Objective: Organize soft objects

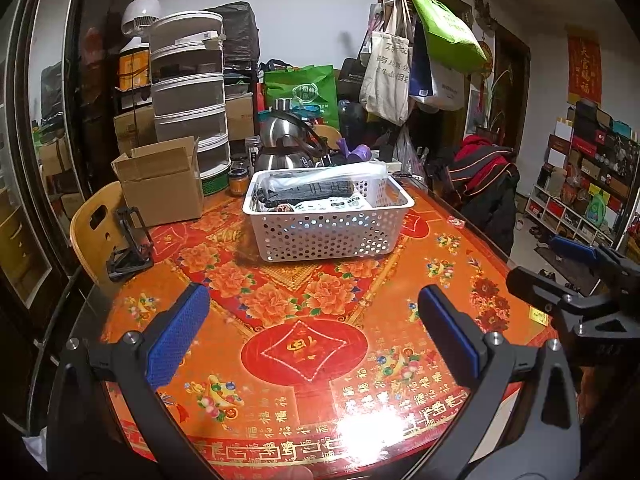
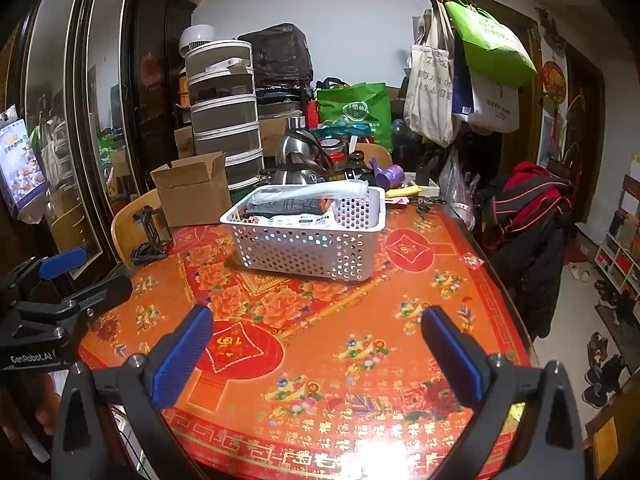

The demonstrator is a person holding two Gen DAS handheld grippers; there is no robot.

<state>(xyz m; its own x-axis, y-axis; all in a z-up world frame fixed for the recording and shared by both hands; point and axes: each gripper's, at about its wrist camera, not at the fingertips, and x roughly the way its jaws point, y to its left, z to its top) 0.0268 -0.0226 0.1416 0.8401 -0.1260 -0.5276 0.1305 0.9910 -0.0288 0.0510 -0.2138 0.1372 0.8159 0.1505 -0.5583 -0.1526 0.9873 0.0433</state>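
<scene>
White perforated basket [image 1: 328, 216] mid-table [image 1: 460, 280], dark folded soft items [image 1: 308, 194] inside. Left tool [image 1: 314, 322] spread wide, holding nothing. Right tool [image 2: 316, 340] likewise, above table.

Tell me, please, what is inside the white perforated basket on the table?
The white basket holds a dark folded fabric item, white printed packets in front of it, and clear plastic wrap on top. Whatever lies beneath these is covered; the right end looks unfilled.
</scene>
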